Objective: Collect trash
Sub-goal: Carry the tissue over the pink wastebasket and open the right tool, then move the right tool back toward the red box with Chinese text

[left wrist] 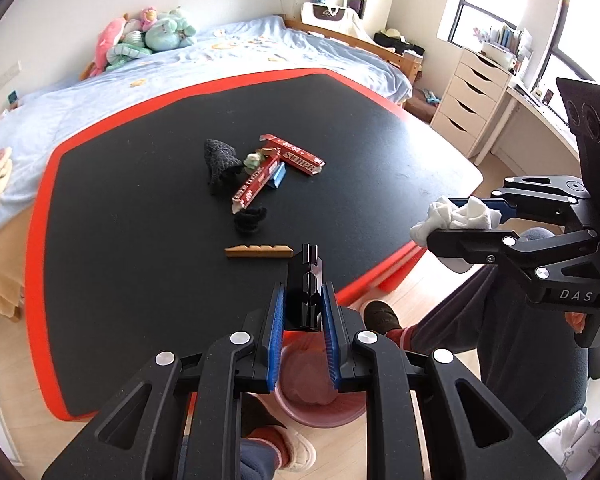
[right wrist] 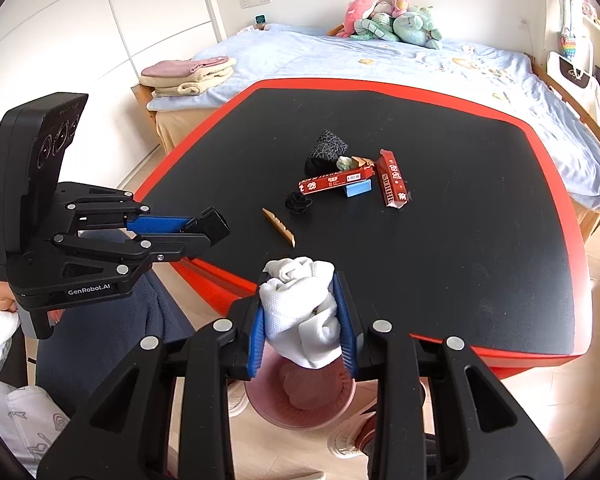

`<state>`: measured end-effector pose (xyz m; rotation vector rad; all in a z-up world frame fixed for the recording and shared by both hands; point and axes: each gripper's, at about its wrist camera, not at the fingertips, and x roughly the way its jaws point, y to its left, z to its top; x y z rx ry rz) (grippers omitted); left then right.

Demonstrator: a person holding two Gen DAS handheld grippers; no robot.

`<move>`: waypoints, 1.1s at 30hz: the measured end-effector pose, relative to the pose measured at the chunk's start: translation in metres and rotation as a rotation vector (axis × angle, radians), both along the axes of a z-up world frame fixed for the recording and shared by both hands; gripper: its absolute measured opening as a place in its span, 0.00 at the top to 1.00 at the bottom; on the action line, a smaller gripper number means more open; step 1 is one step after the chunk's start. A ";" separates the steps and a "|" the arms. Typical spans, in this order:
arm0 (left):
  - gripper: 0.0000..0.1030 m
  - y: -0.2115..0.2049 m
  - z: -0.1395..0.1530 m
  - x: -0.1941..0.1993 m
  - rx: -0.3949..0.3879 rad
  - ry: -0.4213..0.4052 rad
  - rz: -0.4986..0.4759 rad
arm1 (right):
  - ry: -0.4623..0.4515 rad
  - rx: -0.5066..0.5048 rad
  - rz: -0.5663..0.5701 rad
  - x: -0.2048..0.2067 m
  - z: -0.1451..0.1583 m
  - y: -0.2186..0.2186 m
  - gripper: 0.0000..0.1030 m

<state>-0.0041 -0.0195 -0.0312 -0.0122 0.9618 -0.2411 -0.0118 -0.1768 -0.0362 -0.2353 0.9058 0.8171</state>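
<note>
1. The table (right wrist: 480, 240) stands before the bed (right wrist: 340, 56), with its near edge toward the person.
2. A cluster lies near the table's middle: two long boxes (right wrist: 392, 182), a small block (right wrist: 358, 190) under one of them, and a mesh pouch (right wrist: 326, 150) behind, touching the boxes.
3. A small tangle (right wrist: 298, 202) sits just in front of the cluster; a notched strip (right wrist: 279, 227) lies nearer the table edge, apart from it.
4. A bin (right wrist: 300, 400) stands on the floor below the table's near edge.
5. The right gripper (right wrist: 304, 312), closed around a wad of cloth (right wrist: 300, 312), hangs above the bin.
6. The left gripper (left wrist: 304, 304), clamping a boxy object (left wrist: 306, 292), is over the table edge, left of the right one.
7. Plush toys (right wrist: 392, 20) lie at the bed's far side; folded towels (right wrist: 188, 74) on its left corner.
</note>
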 end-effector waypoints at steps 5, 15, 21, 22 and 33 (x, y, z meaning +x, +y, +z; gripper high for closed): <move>0.82 -0.012 -0.009 -0.019 -0.019 0.019 -0.024 | 0.026 -0.010 0.006 -0.022 -0.011 -0.008 0.70; 0.81 -0.024 -0.028 -0.040 -0.037 0.067 -0.049 | 0.089 0.001 0.012 -0.041 -0.033 -0.015 0.61; 0.27 -0.020 -0.028 -0.041 -0.033 0.056 -0.015 | 0.073 -0.016 -0.041 -0.036 -0.036 -0.022 0.14; 0.17 -0.018 -0.028 -0.041 -0.029 0.050 0.001 | 0.074 -0.023 -0.050 -0.035 -0.036 -0.023 0.11; 0.08 -0.006 -0.024 -0.038 -0.028 0.035 0.063 | 0.096 -0.041 -0.090 -0.027 -0.046 -0.027 0.05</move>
